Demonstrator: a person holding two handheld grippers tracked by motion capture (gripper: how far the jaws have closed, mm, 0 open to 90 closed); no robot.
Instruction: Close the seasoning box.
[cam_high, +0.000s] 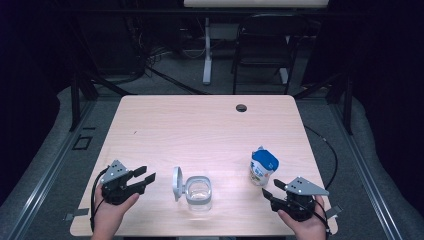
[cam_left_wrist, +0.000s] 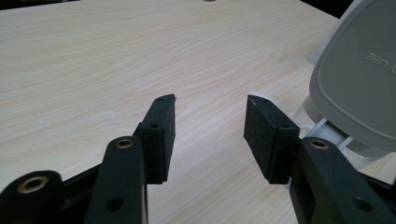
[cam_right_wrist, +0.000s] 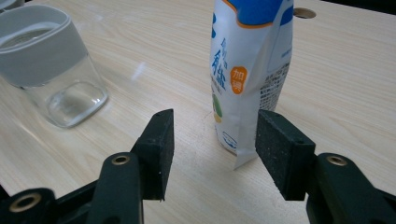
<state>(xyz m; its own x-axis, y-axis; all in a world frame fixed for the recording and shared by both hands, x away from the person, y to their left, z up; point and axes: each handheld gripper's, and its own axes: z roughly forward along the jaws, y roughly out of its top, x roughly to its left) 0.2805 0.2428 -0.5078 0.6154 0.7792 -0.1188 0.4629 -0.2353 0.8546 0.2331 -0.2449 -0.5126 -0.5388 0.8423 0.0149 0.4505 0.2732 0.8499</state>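
Observation:
A clear glass jar (cam_high: 198, 193) with a grey collar stands near the table's front edge, its grey hinged lid (cam_high: 176, 183) flipped open to the left. In the right gripper view the jar (cam_right_wrist: 51, 65) looks empty. A white and blue pouch (cam_high: 262, 166) stands upright to the jar's right. My left gripper (cam_high: 148, 175) is open, just left of the lid (cam_left_wrist: 359, 79), with nothing between its fingers. My right gripper (cam_high: 273, 188) is open, just in front of the pouch (cam_right_wrist: 250, 70), not touching it.
The light wood table (cam_high: 200, 130) has a round cable hole (cam_high: 241, 107) near its far edge. A dark chair (cam_high: 263, 45) and a white desk leg (cam_high: 207, 50) stand beyond the table on the grey floor.

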